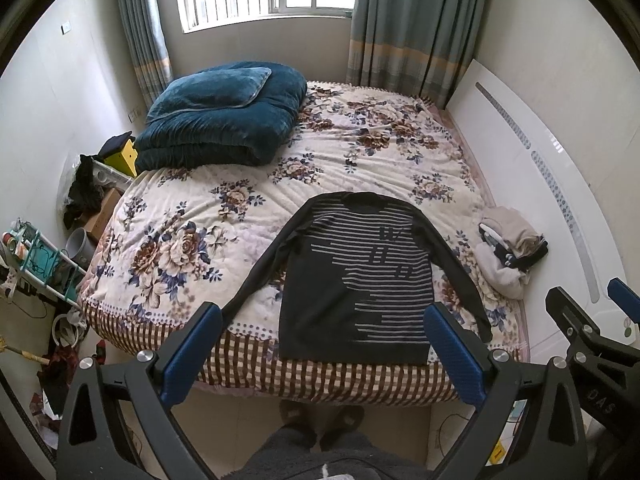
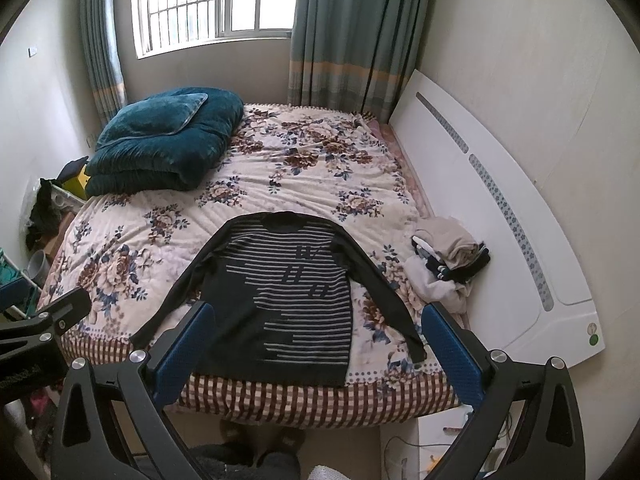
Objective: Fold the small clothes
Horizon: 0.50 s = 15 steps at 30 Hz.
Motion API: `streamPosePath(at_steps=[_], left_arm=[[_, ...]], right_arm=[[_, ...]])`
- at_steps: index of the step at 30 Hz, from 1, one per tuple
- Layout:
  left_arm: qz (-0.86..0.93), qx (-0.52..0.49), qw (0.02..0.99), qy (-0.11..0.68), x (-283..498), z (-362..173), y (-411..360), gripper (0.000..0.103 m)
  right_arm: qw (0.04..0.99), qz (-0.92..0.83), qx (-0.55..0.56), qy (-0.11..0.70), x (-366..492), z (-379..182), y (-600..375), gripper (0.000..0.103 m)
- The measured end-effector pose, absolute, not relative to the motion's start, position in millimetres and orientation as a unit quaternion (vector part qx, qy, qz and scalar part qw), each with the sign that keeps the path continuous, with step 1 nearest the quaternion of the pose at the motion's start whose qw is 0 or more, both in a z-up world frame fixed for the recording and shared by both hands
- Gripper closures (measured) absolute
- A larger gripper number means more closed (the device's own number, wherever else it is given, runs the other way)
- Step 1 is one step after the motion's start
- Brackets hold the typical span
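A dark long-sleeved sweater (image 1: 356, 280) with grey stripes lies flat on the floral bed (image 1: 192, 240), hem at the near edge, both sleeves spread out. It also shows in the right wrist view (image 2: 280, 292). My left gripper (image 1: 324, 320) is open and empty, held above the bed's near edge in front of the sweater. My right gripper (image 2: 316, 320) is open and empty, held likewise above the hem; it shows at the right edge of the left wrist view (image 1: 588, 304).
A pile of small clothes (image 1: 508, 248) lies at the bed's right side by the white headboard (image 1: 540, 184). A folded teal quilt (image 1: 224, 116) sits at the far left corner. Clutter and a rack (image 1: 40, 264) fill the floor on the left.
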<state>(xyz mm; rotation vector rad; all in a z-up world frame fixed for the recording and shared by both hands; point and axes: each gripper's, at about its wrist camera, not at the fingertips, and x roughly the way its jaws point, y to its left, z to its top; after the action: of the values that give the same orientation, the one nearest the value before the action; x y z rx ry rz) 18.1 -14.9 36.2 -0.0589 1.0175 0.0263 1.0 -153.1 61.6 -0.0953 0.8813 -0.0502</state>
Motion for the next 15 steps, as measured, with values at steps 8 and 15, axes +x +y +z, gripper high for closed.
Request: streamPosePath(at_steps=[8,15], left_arm=[[0.012,-0.031,0.875,0.483,17.5,40.5,-11.6,0.000],[0.012,-0.031,0.876,0.482,19.2,43.6,-13.8,0.000]], right_arm=[[0.903,-0.025,-0.044,0.426,3.5,66.6,-152.5,0.000],[0.904,-0.024,-0.045,0.426,4.0,67.6,-152.4,0.000]])
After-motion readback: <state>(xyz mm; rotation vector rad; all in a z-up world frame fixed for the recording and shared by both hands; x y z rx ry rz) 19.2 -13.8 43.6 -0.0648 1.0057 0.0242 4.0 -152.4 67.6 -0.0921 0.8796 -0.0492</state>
